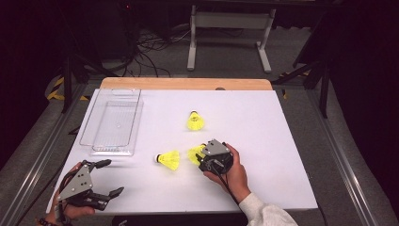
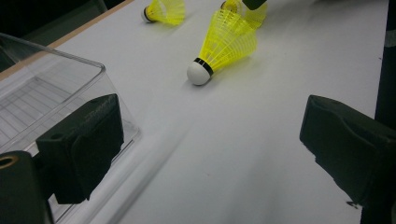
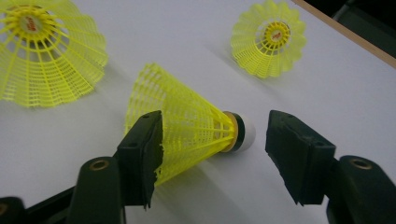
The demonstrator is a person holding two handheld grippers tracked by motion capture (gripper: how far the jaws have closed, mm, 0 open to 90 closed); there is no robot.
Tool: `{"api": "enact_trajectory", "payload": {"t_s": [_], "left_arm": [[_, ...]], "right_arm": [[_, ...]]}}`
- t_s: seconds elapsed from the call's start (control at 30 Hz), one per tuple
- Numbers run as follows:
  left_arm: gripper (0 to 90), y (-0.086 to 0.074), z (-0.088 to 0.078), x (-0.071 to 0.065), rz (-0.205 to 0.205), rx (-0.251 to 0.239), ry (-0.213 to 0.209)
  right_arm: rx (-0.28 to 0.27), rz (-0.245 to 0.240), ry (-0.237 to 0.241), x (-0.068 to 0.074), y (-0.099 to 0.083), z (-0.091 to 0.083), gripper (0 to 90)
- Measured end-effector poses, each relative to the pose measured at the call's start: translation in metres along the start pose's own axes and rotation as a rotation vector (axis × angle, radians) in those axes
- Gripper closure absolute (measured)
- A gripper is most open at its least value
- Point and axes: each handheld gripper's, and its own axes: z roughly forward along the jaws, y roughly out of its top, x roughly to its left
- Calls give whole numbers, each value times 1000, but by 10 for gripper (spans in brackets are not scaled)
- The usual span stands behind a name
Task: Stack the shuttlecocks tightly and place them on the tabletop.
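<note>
A white rectangular table with a pale wooden strip along its far edge carries everything. At its far left lies a clear plastic rectangular tray with a ribbed floor, its near corner just beside the left jaw in the left gripper view.

The left gripper sits at the near left corner of the table, held in a hand, its jaws wide apart with only bare table between them.

The right gripper is near the middle of the table, a little toward the near side, in the person's right hand. Its jaws stand apart around a yellow plastic mesh shuttlecock with a white rounded cork tip, which lies on its side on the table. One pad lies over the flared skirt, though whether it touches cannot be told; the other stands clear of the cork tip, so nothing is clamped. A dark band rings the base of the cork.

Just to the left lies a second yellow shuttlecock, on its side with its white tip pointing left, close to the held-between one. A third yellow shuttlecock lies farther off, apart from both, open skirt facing the right gripper.
</note>
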Motion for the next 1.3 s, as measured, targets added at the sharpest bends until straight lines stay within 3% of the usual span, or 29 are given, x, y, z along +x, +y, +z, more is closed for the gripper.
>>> {"api": "enact_trajectory", "payload": {"t_s": [0.13,0.33,0.37,0.47,0.67,1.3], "left_arm": [[74,0,0,0,-5,-3,-4],[74,0,0,0,-6,3,-6],[74,0,0,0,-6,3,-6],[75,0,0,0,-4,4,-6],[76,0,0,0,-6,2,-8],[68,-1,-1,0,-9,-9,-16]], "right_arm": [[28,4,-14,-2,-3,1,505],[20,22,-41,-7,-4,-3,775],[20,22,-41,-7,-4,-3,775],[20,24,-70,-12,-5,-5,885],[3,12,-80,-20,-6,-10,897],[-106,9,-50,-34,-1,-38,899]]}}
